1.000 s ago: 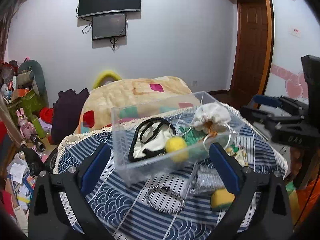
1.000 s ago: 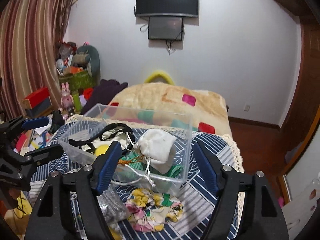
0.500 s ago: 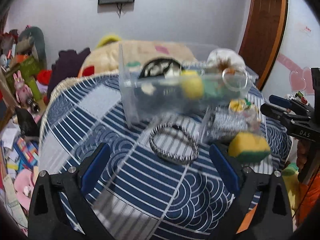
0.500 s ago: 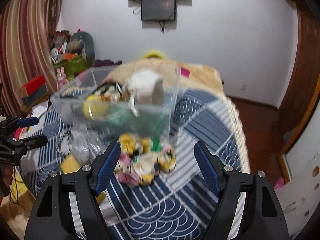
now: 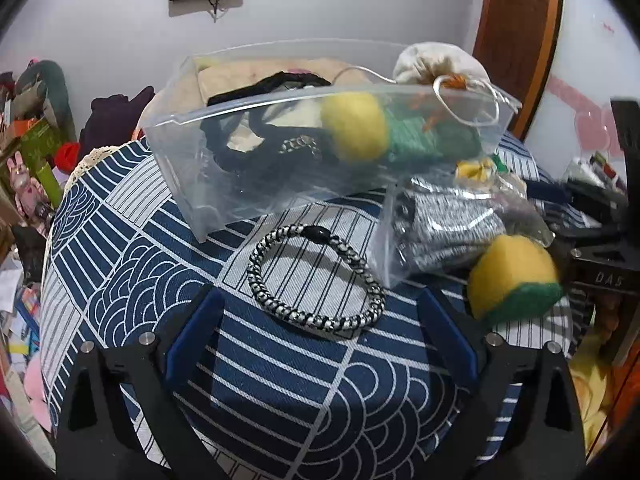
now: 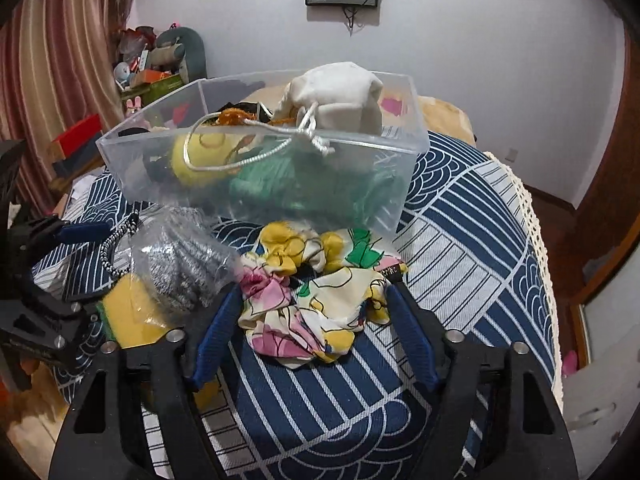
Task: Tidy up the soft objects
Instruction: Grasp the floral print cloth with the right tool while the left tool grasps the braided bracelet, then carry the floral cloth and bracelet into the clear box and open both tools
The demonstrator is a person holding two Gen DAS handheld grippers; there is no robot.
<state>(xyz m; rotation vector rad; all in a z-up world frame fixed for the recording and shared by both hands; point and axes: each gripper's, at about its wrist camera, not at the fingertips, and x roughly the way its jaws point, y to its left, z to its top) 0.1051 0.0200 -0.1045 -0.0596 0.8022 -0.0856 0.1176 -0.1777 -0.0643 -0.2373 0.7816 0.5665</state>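
A clear plastic bin (image 5: 256,184) (image 6: 404,184) on a blue patterned tablecloth holds a white drawstring pouch (image 6: 340,96), a yellow-green sponge (image 5: 356,126) and black straps. In front of it lie a black-and-white braided band (image 5: 316,276), a bagged silver scourer (image 5: 444,228) (image 6: 184,264), a yellow-green sponge (image 5: 512,280) (image 6: 128,316) and a floral scrunchie cloth (image 6: 320,300). My left gripper (image 5: 320,332) is open just before the braided band. My right gripper (image 6: 314,320) is open with its fingers on either side of the floral cloth.
The round table's lace edge (image 6: 536,216) drops off on the right. A bed with a blanket (image 6: 440,112) lies behind the bin. Toys and boxes (image 5: 28,152) are piled at the left. A wooden door (image 5: 516,40) stands at the back right.
Both grippers have dropped and moved in toward the table; the left came close to the braided band and the right reached around the floral cloth. Both stayed open.
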